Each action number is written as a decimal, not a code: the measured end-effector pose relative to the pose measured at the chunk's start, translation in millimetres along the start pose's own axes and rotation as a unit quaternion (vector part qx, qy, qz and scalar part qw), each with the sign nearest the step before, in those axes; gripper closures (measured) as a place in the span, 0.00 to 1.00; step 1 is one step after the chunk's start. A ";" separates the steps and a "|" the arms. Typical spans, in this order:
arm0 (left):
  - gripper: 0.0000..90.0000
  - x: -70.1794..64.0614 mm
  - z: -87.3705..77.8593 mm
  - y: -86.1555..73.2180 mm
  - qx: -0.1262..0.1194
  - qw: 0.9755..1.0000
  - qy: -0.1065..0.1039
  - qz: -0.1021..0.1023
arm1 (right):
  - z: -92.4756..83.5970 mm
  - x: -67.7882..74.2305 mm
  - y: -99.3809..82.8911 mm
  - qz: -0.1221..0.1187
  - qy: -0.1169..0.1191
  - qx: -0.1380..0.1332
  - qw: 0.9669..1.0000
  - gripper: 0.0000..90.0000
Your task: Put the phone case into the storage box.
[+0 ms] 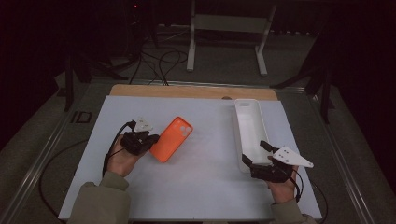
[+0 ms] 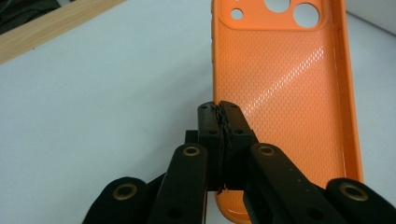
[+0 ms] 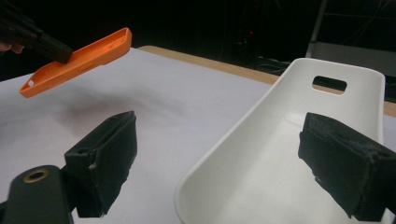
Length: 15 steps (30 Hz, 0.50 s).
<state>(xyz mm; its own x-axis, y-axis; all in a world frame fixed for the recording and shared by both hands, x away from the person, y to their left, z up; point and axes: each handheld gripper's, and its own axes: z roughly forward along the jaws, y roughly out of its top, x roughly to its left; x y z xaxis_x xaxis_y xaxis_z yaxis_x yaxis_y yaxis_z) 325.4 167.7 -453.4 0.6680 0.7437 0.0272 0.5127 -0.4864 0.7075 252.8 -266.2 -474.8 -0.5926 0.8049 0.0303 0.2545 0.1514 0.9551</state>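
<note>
Tongs clamp orange case at left, stand open by white tray at right

Left tongs (image 1: pixel 150 138) sit over the left half of the tabletop (image 1: pixel 201 186), roughly midway between its near and far edges, carried by the person's left hand (image 1: pixel 122 158) that comes in from the near edge. Their jaws are pressed together on the side wall of the orange phone case (image 1: pixel 171 138); in the left gripper view the black pads meet on the case's rim, with the textured inner face and the camera cut-outs of the case stretching away beyond them. The right gripper view shows the case lifted clear of the white surface and tilted, its far end higher, with a soft shadow beneath it. From the high view the case lies just left of the tabletop's centre, its long side running diagonally toward the far right.

Right of centre stands a long white tray (image 1: pixel 250 130), reaching from near the far wooden edge of the tabletop down toward the near right corner. Right tongs (image 1: pixel 254 154) rest at the tray's near end, held by the right hand (image 1: pixel 282 189). Their jaws stand wide apart: in the right gripper view one pad hangs over the bare tabletop beside the tray and the other over the tray's inside, so the tray's wall lies between them without either pad pressing on it.
</note>
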 end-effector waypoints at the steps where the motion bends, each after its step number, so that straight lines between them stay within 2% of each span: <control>1: 1.00 -0.3 -0.2 0.3 -0.001 1.000 0.000 0.000 | 0.1 -0.1 0.2 0.002 0.001 0.001 1.000 0.13; 10: 1.00 -4.4 -1.4 3.9 -0.013 1.000 0.005 0.002 | 1.7 -0.3 3.0 0.000 0.004 0.002 1.000 0.12; 15: 1.00 -6.5 -2.0 7.1 -0.017 1.000 0.004 0.004 | 1.9 -1.0 4.5 0.007 0.007 0.004 1.000 0.12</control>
<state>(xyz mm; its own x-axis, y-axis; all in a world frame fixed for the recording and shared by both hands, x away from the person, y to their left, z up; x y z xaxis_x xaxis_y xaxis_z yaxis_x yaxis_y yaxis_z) 323.6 160.3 -447.2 0.6684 0.7428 0.0383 0.4880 -0.4769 0.7310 256.0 -265.2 -471.1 -0.5988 0.7994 0.0484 0.2697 0.1444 0.9521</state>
